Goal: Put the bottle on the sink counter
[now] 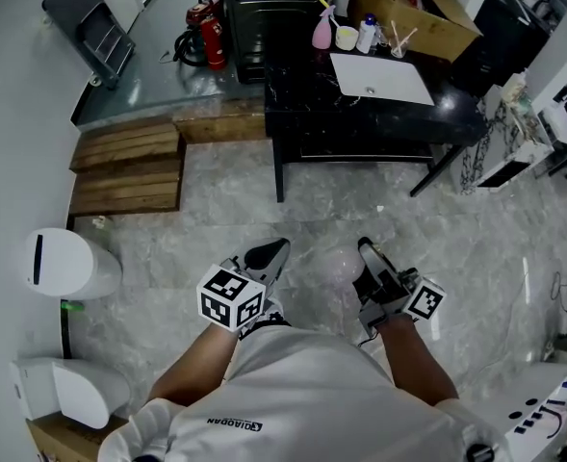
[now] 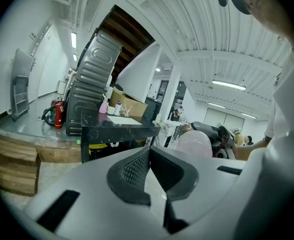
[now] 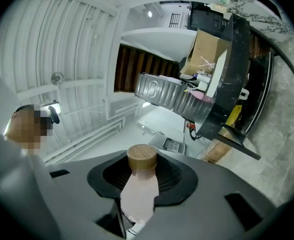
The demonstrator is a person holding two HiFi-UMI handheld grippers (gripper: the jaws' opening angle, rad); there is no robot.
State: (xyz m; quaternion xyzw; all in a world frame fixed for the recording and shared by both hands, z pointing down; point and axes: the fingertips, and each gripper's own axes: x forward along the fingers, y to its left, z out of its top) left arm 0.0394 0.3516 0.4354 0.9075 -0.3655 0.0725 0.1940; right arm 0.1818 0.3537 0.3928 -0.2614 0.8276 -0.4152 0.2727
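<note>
Right gripper (image 3: 143, 176) clamped on pink bottle (image 3: 138, 196), long axis along the jaws, wooden cap (image 3: 142, 157) outward; sink counter (image 1: 297, 89) well apart, far side, dead ahead; left gripper (image 2: 149, 166) pinched closed, nothing held.

The bottle (image 3: 138, 196) is pale pink with a wood-brown cap, between the dark grey, mesh-patterned pads (image 3: 174, 176) of the right claw (image 3: 142, 176). The left claw (image 2: 147, 156) is light grey with black meshed faces, and its marker cube (image 1: 231, 298) shows black-and-white squares. The desk (image 1: 302, 104) is black with white veins and its sink (image 1: 384, 77) white; the spray bottle (image 1: 322, 30) is pink, the cardboard box (image 1: 437, 12) brown, the floor (image 1: 322, 215) grey and marbled, the wooden steps (image 1: 129, 166) brown and the fire extinguisher (image 1: 211, 41) red.
</note>
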